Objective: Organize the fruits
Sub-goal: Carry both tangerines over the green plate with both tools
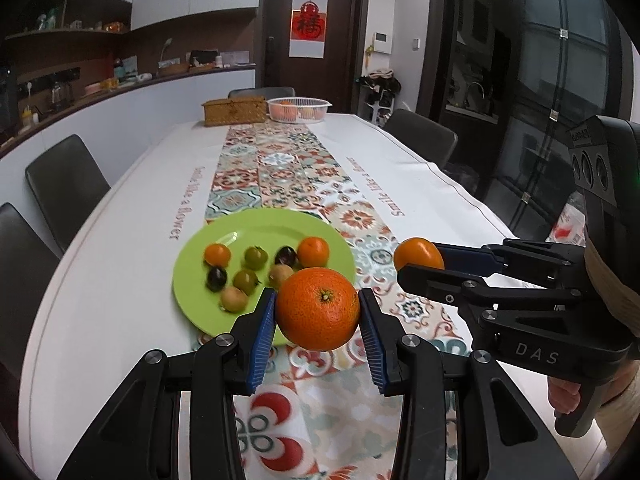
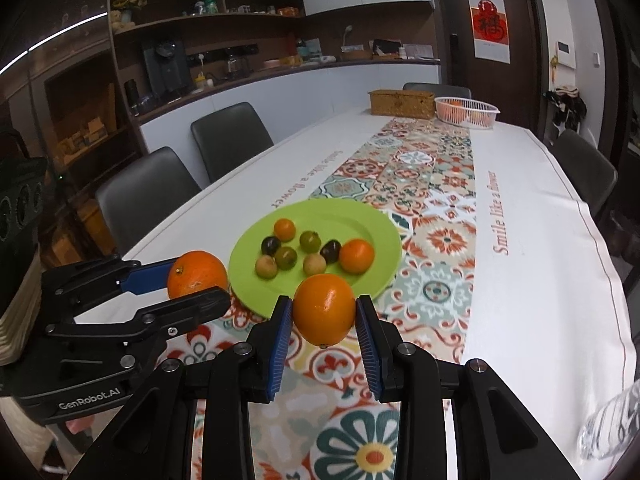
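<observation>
two "smile like a flower" prints (image 2: 497, 213)

light: dim indoor, overhead | glare: none | blur: slight on plate (image 1: 192, 280) fruit | edges: fisheye-bent, dark corners

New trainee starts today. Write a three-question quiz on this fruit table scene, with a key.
1. True or false: the left gripper holds an orange.
2. How many fruits lie on the green plate?
A. five
B. eight
C. eleven
3. Fill in: the white basket at the table's far end stands beside a woven ____.

Key
1. True; the right gripper also grips a second orange.
2. B: two small oranges, two dark fruits, two green, two tan.
3. box
</observation>
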`<state>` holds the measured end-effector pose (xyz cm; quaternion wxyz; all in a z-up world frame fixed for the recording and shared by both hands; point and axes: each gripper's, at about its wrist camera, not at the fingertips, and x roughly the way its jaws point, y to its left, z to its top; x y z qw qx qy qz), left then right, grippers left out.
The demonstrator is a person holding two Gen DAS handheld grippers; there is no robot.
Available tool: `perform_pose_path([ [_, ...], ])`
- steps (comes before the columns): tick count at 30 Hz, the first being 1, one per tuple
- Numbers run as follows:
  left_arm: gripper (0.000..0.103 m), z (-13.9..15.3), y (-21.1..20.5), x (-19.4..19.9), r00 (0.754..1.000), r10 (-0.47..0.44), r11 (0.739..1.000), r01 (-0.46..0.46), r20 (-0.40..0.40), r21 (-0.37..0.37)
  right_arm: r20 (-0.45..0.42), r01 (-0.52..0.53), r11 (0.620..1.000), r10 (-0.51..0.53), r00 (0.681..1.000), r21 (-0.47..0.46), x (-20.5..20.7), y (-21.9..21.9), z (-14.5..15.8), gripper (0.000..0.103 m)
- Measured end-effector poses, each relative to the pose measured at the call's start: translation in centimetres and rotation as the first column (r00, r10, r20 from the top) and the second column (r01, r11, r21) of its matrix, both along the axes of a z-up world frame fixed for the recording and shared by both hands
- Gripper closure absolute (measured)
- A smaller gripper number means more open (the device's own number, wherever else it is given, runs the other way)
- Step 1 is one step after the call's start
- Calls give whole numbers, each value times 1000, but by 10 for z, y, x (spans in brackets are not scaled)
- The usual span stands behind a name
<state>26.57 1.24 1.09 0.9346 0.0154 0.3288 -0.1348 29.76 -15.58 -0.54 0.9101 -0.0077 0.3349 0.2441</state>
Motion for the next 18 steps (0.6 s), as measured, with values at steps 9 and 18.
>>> perform_pose_path([
  [9, 63, 7, 17, 29, 1000, 23, 1000, -23, 7, 4, 22, -4, 1000, 4, 1000, -9, 29, 16, 11, 70],
  [18, 63, 0, 36, 76, 999, 40, 999, -40, -10, 5, -29, -9, 999, 8, 1000, -32, 76, 35, 3, 70],
])
